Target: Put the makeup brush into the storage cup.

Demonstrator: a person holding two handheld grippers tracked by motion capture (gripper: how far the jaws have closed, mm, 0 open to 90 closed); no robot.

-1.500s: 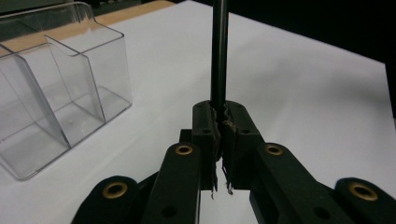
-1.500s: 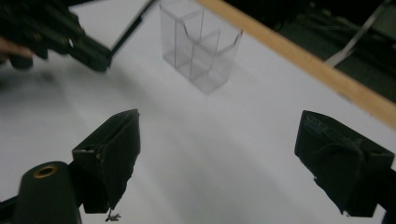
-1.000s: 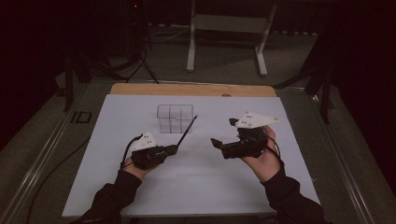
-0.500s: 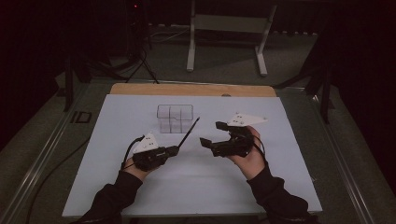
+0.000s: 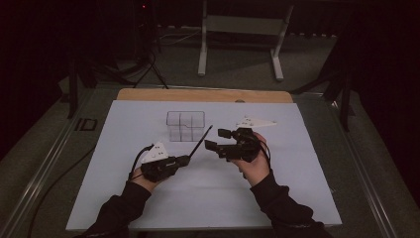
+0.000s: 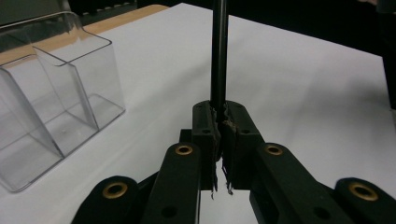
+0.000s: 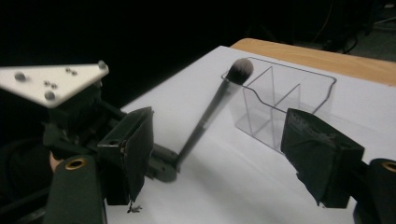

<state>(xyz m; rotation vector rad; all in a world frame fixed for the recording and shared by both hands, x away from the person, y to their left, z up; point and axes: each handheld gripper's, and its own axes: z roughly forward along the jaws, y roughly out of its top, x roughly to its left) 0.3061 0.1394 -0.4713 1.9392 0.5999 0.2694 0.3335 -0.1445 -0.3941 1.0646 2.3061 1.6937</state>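
High view: left gripper (image 5: 184,159) clamped on the brush (image 5: 200,143) handle, brush angling up and away, bristle end beside the clear organizer (image 5: 185,125) on the table (image 5: 297,188). Right gripper (image 5: 218,139) empty, jaws just been closing but well apart, just right of the brush shaft.

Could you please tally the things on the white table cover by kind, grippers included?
Makeup brush: 1, clamped by its handle in the left gripper
Clear divided organizer: 1
Handheld grippers: 2, the left gripper and the right gripper, whose jaws have just been closing with nothing between them
Total: 4
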